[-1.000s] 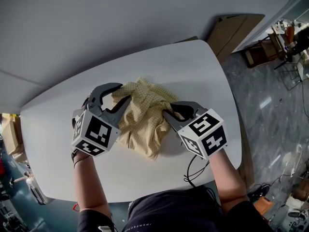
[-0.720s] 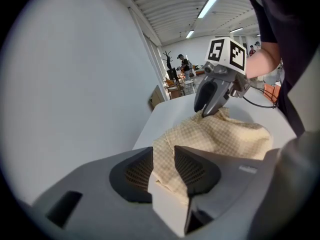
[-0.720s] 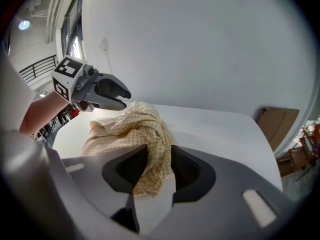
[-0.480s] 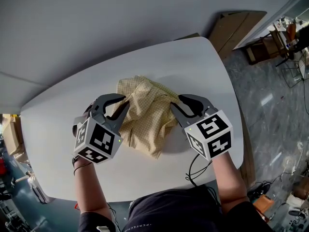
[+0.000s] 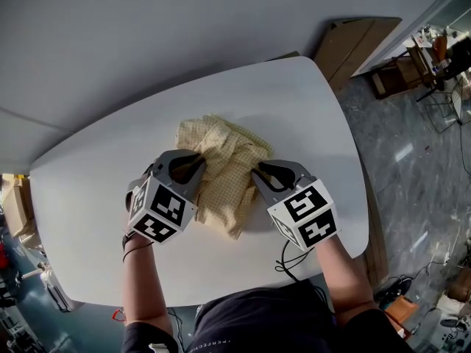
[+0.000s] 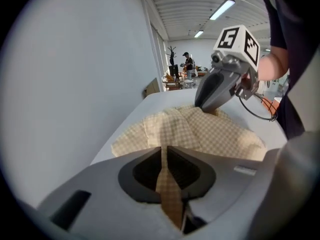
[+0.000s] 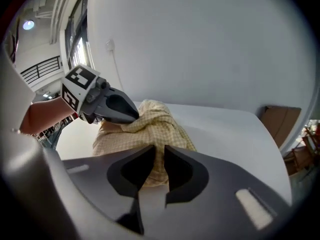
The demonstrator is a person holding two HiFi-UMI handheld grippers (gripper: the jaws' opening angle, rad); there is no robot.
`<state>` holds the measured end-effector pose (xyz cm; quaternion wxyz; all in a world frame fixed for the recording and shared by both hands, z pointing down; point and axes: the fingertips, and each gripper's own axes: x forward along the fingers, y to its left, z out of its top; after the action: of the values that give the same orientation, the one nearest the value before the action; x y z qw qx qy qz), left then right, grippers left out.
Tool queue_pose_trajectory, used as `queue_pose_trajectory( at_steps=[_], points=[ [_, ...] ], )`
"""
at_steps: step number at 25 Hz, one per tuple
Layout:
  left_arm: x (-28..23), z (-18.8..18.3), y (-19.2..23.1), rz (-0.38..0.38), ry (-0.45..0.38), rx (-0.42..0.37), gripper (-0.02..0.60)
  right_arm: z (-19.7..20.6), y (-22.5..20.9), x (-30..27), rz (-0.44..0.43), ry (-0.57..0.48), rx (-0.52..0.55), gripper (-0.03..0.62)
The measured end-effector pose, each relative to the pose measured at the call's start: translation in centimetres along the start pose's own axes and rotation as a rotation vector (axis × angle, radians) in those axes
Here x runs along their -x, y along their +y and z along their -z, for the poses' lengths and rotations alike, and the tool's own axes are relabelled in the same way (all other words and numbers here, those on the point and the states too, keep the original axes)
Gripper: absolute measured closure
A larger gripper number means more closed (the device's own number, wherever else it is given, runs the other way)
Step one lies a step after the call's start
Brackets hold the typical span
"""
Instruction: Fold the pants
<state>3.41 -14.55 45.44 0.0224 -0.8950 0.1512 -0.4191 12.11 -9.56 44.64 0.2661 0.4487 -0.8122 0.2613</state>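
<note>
Our left gripper [image 5: 199,168] and right gripper [image 5: 257,175] have just been closing, and each one's pinching the yellow pants [image 5: 229,157] now. They're crumpled midway across the table [image 5: 294,101].

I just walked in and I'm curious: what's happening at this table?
A person with a gripper in each hand works on crumpled pants on a table. The left gripper has just closed on a fold. The right gripper has just been closing its jaws at the opposite edge; whether they hold cloth is unclear.
</note>
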Motion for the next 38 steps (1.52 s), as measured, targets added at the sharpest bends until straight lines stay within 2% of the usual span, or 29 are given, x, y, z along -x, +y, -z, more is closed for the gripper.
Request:
queue_pose_trajectory(
  at_steps=[4, 6, 8, 10, 11, 14, 20, 23, 28, 33, 38],
  points=[
    [1.0, -0.4, 0.1, -0.032, -0.029, 0.03, 0.555, -0.4, -0.2, 0.3, -0.009, -0.034, -0.058, 0.528],
    [1.9, -0.5, 0.0, -0.05, -0.053, 0.098, 0.584, -1.0, 0.2, 1.0, -0.014, -0.063, -0.076, 0.528],
    [3.3, -0.8, 0.0, -0.065, -0.103, 0.178, 0.584, -1.3, 0.6, 1.6, -0.01, -0.083, -0.082, 0.536],
    [4.8, -1.2, -0.2, -0.08, -0.171, 0.244, 0.584, -1.2, 1.2, 2.2, -0.008, -0.086, -0.08, 0.573],
    [5.5, -1.3, -0.5, -0.082, -0.199, 0.271, 0.584, -1.1, 1.6, 2.4, -0.015, -0.082, -0.082, 0.594],
    [7.1, -1.2, -2.1, -0.053, -0.243, 0.32, 0.584, -0.9, 2.9, 3.1, -0.033, -0.085, -0.095, 0.594],
    [8.5, 1.0, -4.7, -0.063, -0.198, 0.334, 0.584, -0.5, 5.2, 3.5, -0.019, -0.082, -0.068, 0.594],
    [9.4, 0.9, -5.3, -0.093, -0.22, 0.339, 0.584, -0.5, 6.5, 3.7, -0.005, -0.091, -0.054, 0.594],
    [11.3, 1.9, -5.9, -0.128, -0.224, 0.277, 0.584, -0.5, 8.6, 4.5, 0.021, -0.127, -0.051, 0.594],
    [13.3, 3.2, -5.8, -0.179, -0.243, 0.324, 0.586, 0.0, 9.9, 5.2, 0.048, -0.142, -0.054, 0.594],
    [14.6, 4.2, -6.3, -0.218, -0.254, 0.333, 0.586, 0.2, 11.2, 6.0, 0.071, -0.163, -0.07, 0.594]
  ],
)
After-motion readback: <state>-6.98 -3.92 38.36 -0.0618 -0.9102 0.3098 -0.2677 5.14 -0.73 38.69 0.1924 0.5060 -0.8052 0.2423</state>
